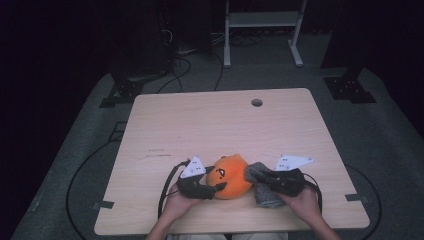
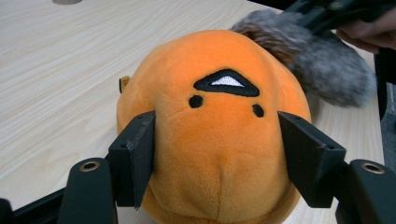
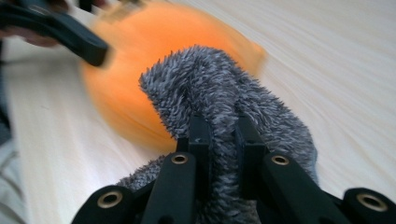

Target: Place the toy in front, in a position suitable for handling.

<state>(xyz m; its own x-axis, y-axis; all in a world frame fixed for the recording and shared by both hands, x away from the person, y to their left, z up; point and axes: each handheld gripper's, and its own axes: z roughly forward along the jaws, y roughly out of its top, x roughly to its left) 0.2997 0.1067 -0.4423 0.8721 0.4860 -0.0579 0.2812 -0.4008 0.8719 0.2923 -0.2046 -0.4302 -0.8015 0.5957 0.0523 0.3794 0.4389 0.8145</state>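
Near the table's (image 1: 165, 120) front edge, the left gripper (image 2: 215, 154) has its jaws set against both sides of the orange plush (image 2: 210, 140), whose stitched face the left gripper view shows, while the right gripper (image 3: 219, 135) has its jaws clamped on a grey sock (image 3: 210, 88) touching the plush.

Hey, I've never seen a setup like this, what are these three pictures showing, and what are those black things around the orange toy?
A person at a wooden table holds a hand-operated grasping tool in each hand. One picture looks down from above; the other two come from cameras riding on each tool. The left tool has its black jaws on either side of an orange plush toy, touching its sides. The right tool is pinched shut on a fuzzy grey cloth beside the toy.
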